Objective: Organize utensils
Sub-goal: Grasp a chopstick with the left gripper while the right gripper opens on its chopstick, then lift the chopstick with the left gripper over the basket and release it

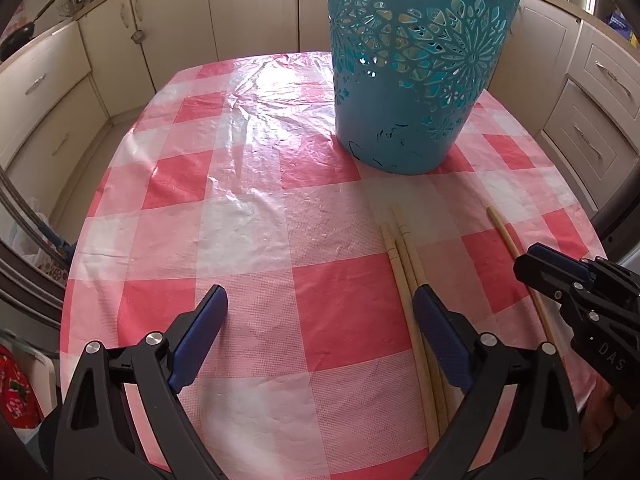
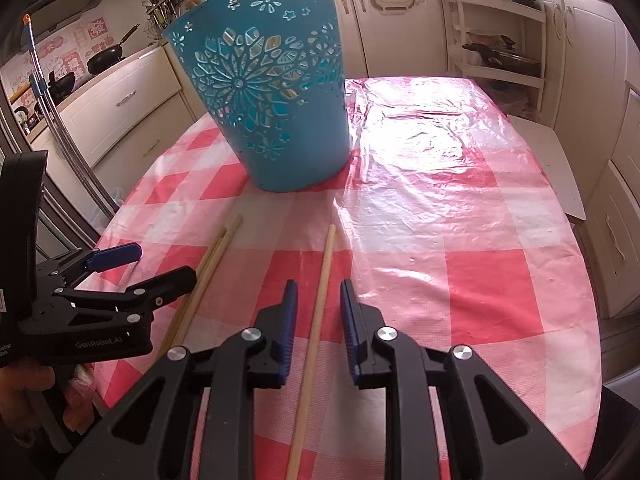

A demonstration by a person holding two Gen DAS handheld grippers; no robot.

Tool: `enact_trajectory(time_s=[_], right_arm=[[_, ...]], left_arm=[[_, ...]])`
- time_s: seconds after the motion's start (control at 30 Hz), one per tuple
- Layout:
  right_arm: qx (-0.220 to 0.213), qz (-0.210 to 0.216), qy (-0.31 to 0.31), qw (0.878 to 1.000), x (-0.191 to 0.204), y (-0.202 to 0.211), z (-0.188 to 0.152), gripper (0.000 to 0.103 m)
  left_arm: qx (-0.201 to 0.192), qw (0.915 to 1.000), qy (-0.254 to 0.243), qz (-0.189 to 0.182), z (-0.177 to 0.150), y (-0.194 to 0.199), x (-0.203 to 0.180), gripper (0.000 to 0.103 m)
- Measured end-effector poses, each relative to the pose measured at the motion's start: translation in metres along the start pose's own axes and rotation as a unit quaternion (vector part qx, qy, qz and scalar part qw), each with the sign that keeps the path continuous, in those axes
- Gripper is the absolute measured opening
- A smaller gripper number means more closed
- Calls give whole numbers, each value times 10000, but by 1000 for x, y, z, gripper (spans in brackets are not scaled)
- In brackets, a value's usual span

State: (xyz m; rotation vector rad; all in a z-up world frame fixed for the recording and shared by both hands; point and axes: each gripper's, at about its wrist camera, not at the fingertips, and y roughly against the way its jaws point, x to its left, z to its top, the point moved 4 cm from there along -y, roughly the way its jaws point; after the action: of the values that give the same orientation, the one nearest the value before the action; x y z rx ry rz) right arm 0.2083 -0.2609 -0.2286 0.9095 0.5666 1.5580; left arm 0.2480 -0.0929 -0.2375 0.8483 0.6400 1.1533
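A: Nearest the left wrist camera is the left tool [image 1: 320,300], its jaws spread wide over the tabletop [image 1: 248,216] and holding nothing. The right-hand finger [image 1: 440,340] lies across a bundle of chopsticks [image 1: 400,248] that sits just in front of the teal basket [image 1: 408,80].

B: From the right wrist, the right tool [image 2: 319,304] comes first, jaws narrowly apart, with a single chopstick [image 2: 326,256] lying between the pads, neither visibly pressing it. It points toward the basket and lies right of the bundle.

A: How would it handle?

B: Probably light, stiff and smooth, so it could roll or swivel. A grip near the middle looks safest; pinched near one end, it would likely tip.
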Motion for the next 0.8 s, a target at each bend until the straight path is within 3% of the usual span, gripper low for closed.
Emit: enact_trajectory(time_s=[0.23, 0.33, 0.5, 0.57, 0.8], right_arm=[[-17, -13, -23, 10000, -2, 1, 0, 23], [-33, -34, -30, 10000, -2, 0, 2, 23], [-54, -92, 50, 9999, 0, -2, 3, 23], [-58, -112, 90, 9999, 1, -3, 3, 23], [-63, -128, 102, 9998, 2, -4, 4, 23]], left_arm=[[-17, 9999, -77, 70, 1, 0, -2, 85], [-118, 9997, -196, -45, 3, 2, -7, 67], [-151, 9985, -370, -385, 8, 4, -16, 16], [-107, 9980, -373, -502, 9, 3, -17, 9], [-143, 9979, -366, -520, 10, 1, -16, 9]])
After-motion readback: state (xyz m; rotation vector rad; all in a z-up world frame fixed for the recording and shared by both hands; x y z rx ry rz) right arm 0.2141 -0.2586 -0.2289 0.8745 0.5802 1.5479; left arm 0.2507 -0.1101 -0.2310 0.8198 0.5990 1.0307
